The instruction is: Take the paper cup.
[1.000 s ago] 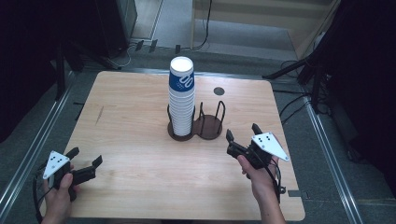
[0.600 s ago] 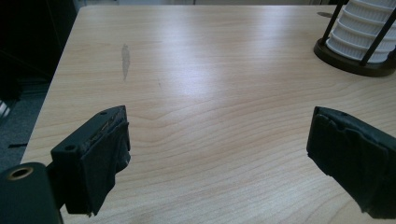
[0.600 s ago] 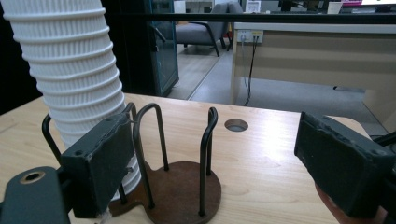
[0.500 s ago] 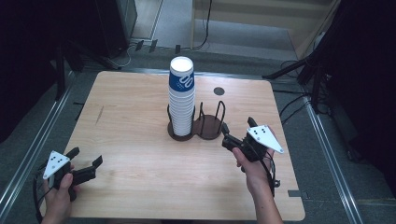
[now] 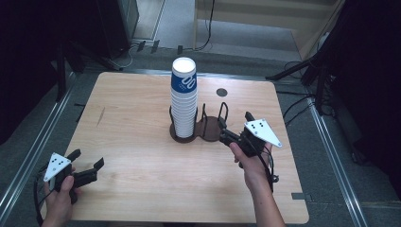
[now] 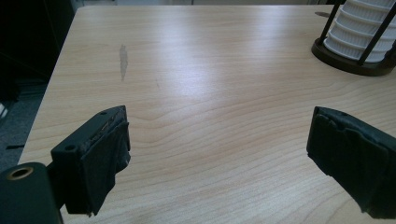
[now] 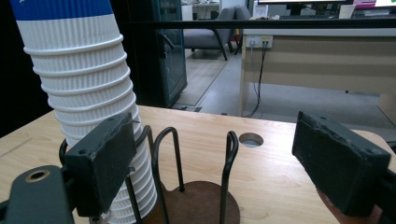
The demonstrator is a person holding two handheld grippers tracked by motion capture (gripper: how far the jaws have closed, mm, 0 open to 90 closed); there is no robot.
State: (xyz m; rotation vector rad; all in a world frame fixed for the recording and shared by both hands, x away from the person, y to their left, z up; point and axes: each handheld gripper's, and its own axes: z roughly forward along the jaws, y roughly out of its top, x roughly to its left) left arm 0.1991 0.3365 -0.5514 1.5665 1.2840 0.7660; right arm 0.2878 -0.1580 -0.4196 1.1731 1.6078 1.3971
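The cup stack [image 5: 184, 101] stood in the left bay of the rack [image 5: 208, 128], mid-table. The right gripper [image 5: 226, 137] hung just beside the rack, jaws narrowing yet empty — best squared onto one cup rim before squeezing. The left gripper [image 5: 87, 166] sat spread, well apart.
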